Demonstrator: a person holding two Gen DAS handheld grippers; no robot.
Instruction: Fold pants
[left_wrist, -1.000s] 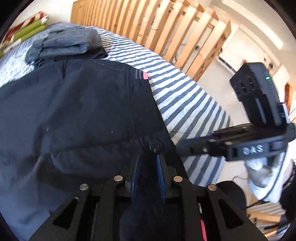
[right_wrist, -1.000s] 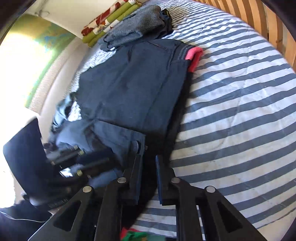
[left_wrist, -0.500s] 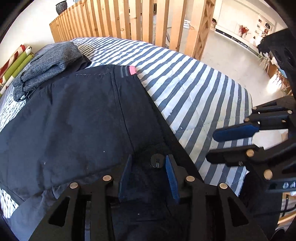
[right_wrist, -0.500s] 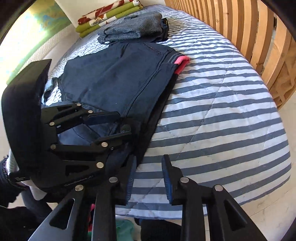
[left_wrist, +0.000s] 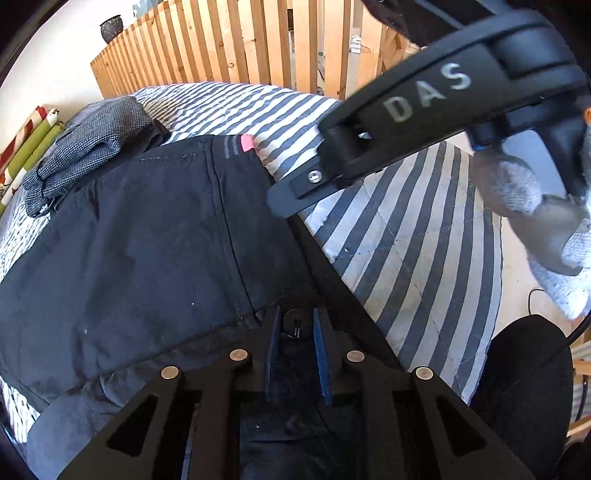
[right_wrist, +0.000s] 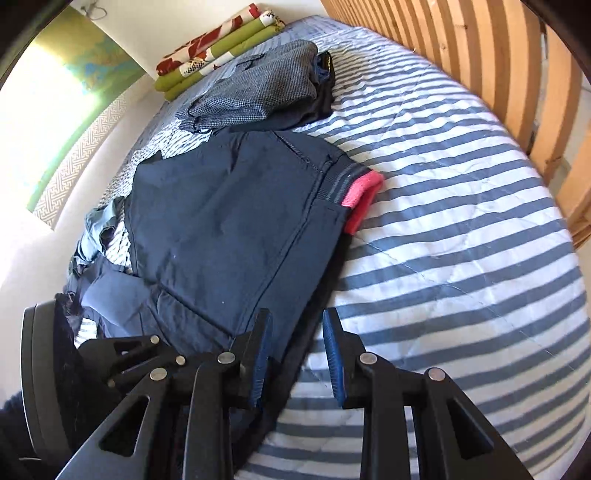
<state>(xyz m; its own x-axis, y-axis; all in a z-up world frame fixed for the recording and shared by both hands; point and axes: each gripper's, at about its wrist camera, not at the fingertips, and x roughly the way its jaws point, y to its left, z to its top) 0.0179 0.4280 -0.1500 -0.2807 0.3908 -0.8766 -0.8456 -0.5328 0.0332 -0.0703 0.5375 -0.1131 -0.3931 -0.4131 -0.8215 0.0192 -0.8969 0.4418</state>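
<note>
dark navy pants (right_wrist: 236, 229): folded flat on your striped bed cover (right_wrist: 461, 258), pink tag (right_wrist: 364, 195) at the far corner. your left gripper (left_wrist: 295, 332): jaws parted, over the near edge of the pants, a round button (left_wrist: 294, 324) showing between the blue pads, nothing clamped. your right gripper (right_wrist: 297, 347): jaws parted, empty, over the pants' right edge. grey folded garment (right_wrist: 258, 88): beyond the pants. wooden slat rail (right_wrist: 498, 74): along the bed's right side.

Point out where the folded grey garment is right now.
The folded grey garment lies at the far end of the striped bed, just beyond the navy pants and in front of the green and red rolled fabrics.
</note>
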